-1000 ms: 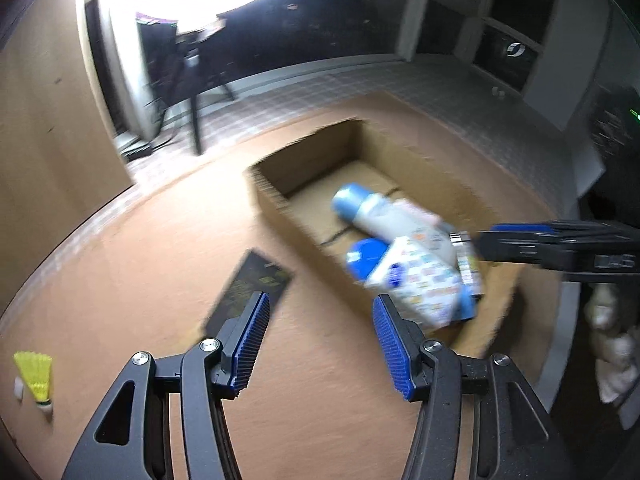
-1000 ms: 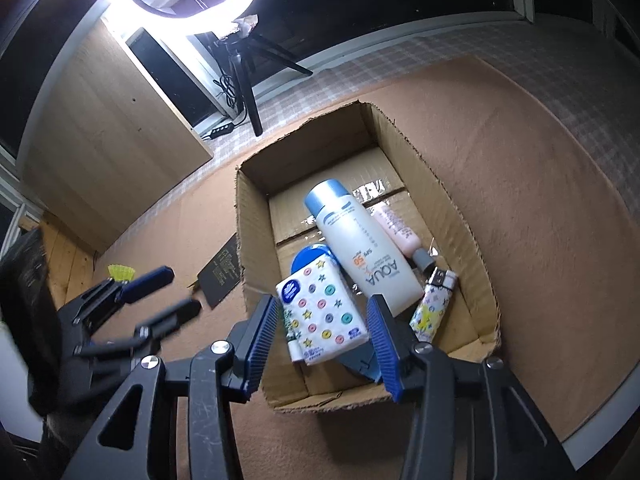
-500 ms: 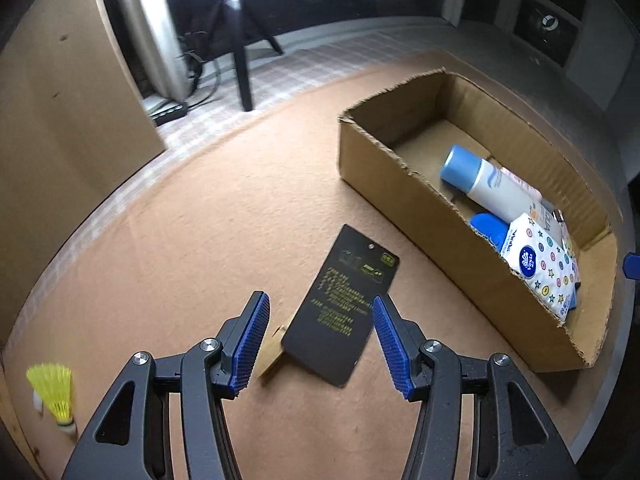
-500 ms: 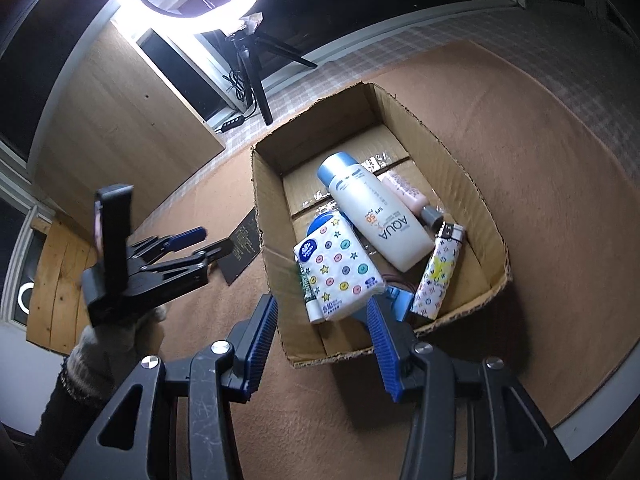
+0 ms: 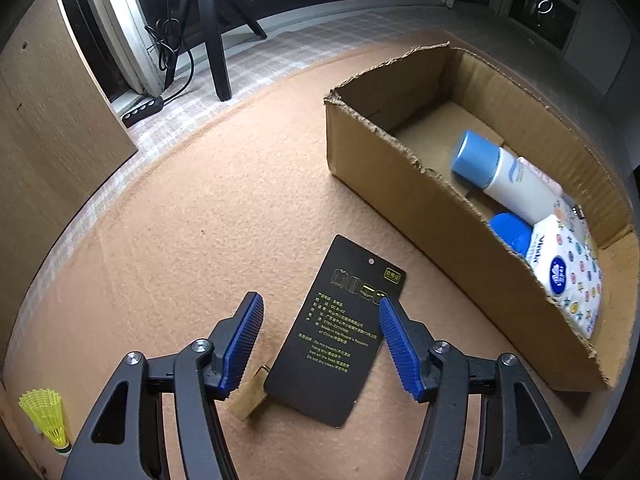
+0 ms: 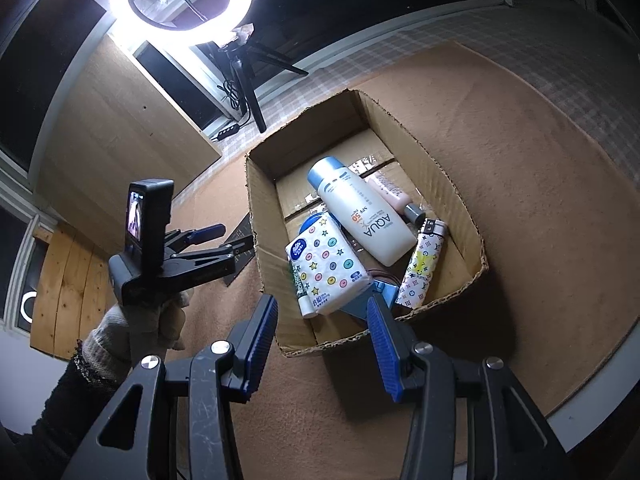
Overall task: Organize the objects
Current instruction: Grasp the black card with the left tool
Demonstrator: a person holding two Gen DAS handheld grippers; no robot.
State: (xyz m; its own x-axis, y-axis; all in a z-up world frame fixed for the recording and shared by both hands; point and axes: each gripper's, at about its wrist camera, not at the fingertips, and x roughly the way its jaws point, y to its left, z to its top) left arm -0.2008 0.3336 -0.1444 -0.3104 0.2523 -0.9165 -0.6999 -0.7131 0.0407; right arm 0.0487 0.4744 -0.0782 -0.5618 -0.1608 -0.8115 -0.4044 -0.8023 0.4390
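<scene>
Hovering lower now, left hand-held gripper [image 5: 320, 332] over black card [image 5: 338, 332].

1. The bench [image 5: 168, 240] is covered in matt tan felt-like cloth with a fuzzy nap.
2. The cardboard box [image 5: 400, 184] is raw brown corrugated board, torn rough along its rim.
3. The black card [image 5: 340, 332] is smooth matt paper with yellow-green print.
4. The sunscreen bottle [image 6: 366, 220] is glossy white plastic with a blue cap.
5. The tissue pack [image 6: 328, 268] has a shiny printed plastic wrap.
6. The left gripper [image 5: 320, 340] has ribbed blue pads on matt black plastic jaws, with bright metal screws.
7. The shuttlecock [image 5: 46, 416] has a yellow plastic mesh skirt.
</scene>
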